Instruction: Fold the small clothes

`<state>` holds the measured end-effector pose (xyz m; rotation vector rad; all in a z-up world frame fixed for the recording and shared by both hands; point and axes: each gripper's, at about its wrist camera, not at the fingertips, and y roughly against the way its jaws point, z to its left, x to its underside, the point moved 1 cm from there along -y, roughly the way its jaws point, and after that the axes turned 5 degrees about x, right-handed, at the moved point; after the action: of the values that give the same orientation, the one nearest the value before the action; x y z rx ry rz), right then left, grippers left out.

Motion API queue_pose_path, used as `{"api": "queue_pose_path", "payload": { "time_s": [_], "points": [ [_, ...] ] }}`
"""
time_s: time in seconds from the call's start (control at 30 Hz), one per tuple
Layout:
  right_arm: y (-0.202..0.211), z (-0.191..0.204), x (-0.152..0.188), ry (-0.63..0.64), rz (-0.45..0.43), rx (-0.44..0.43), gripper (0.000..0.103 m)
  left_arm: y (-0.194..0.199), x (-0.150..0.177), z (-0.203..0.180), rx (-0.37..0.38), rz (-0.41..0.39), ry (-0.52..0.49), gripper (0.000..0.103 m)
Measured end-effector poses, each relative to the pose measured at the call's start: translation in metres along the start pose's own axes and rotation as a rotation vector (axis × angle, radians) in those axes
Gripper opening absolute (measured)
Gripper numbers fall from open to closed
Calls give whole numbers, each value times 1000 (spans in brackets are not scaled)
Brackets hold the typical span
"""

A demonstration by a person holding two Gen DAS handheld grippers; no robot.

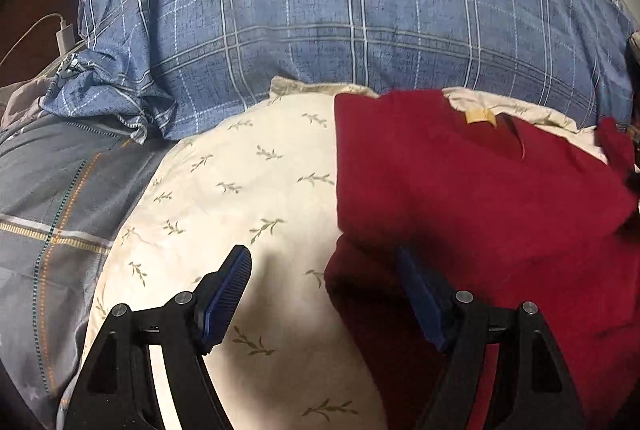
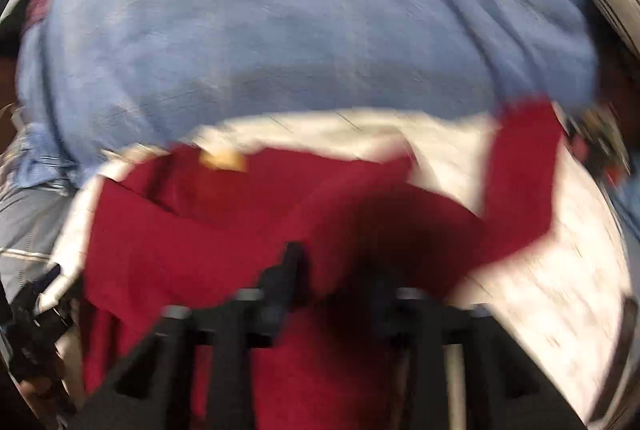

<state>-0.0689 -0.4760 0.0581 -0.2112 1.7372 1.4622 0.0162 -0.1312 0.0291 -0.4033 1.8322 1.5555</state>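
Item, mid-fold: red garment (image 1: 480, 189) on the cream leaf-print pillow (image 1: 240, 189), its left edge between my left gripper (image 1: 324, 294)'s open jaws; right gripper (image 2: 332, 294) over it, blurred, grip unreadable; next, I judge, pinch that edge.

My left gripper (image 1: 324, 286) is built of matte black plastic arms, each with a triangular cut-out near its base and linked by hinged bars. I count 4 round silver pivot pins across the linkage, 2 on each side. Each of its 2 fingers carries a flat blue pad (image 1: 228, 294) with fine ribbing along the face, set in a black backing. My right gripper (image 2: 332, 270) shows the same black arms, triangular cut-outs and silvery pins, though its view is too blurred for finer detail.
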Motion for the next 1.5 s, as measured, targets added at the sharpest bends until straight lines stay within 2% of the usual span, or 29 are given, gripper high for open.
{"api": "queue_pose_path", "payload": {
  "time_s": [0.07, 0.13, 0.2, 0.27, 0.33, 0.43, 0.5, 0.53, 0.63, 0.67, 0.7, 0.73, 0.83, 1.03, 1.07, 1.2, 1.23, 1.27, 1.33, 1.4, 1.5],
  "points": [
    [15, -14, 5, -33, -27, 18, 58, 4, -1, 2, -5, -2, 11, 74],
    [33, -8, 2, -18, -97, -9, 59, 8, -2, 5, -12, -8, 32, 74],
    [47, 24, -7, 42, -168, -142, 65, 9, -2, 9, -16, -7, 45, 74],
    [40, 74, -15, 175, -149, -332, 70, 11, -2, 12, -18, -4, 50, 74],
    [23, 123, -19, 287, -124, -421, 69, 15, -2, 18, -25, -9, 56, 74],
    [-6, 197, -25, 456, -135, -433, 69, 18, -4, 33, -49, -18, 78, 74],
    [-26, 238, -32, 556, -98, -484, 69, 15, -6, 44, -53, -1, 105, 74],
    [-34, 253, -32, 597, -83, -480, 69, 13, -6, 49, -48, 6, 122, 74],
    [-66, 289, -35, 699, -63, -394, 68, 9, -9, 62, -46, 10, 161, 74],
    [-78, 296, -33, 725, -21, -385, 65, 7, -11, 64, -47, 14, 167, 74],
    [-85, 295, -35, 741, 13, -390, 44, 6, -11, 67, -44, 19, 172, 74],
    [-89, 297, -31, 762, 37, -393, 18, 6, -12, 70, -38, 19, 177, 74],
    [-78, 305, -25, 801, -29, -417, 10, 11, -16, 76, -57, -16, 195, 74],
    [-93, 341, -35, 654, -13, -492, 7, 22, -13, 80, -33, -76, 214, 74],
    [-95, 345, -37, 636, -15, -484, 8, 24, -12, 78, -32, -84, 211, 74],
    [-88, 329, -43, 505, -1, -503, 16, 22, -10, 67, 5, -84, 169, 74],
    [-79, 315, -46, 482, 2, -507, 30, 22, -10, 65, 10, -82, 158, 74],
    [-66, 299, -47, 466, -2, -513, 49, 22, -9, 61, 20, -83, 140, 74],
    [-45, 264, -45, 451, -33, -497, 68, 23, -9, 57, 35, -85, 123, 74],
    [-26, 220, -41, 459, -80, -415, 72, 24, -9, 54, 58, -85, 123, 74],
    [-20, 153, -39, 451, -93, -227, 73, 24, -9, 47, 96, -74, 112, 75]
  ]
}}
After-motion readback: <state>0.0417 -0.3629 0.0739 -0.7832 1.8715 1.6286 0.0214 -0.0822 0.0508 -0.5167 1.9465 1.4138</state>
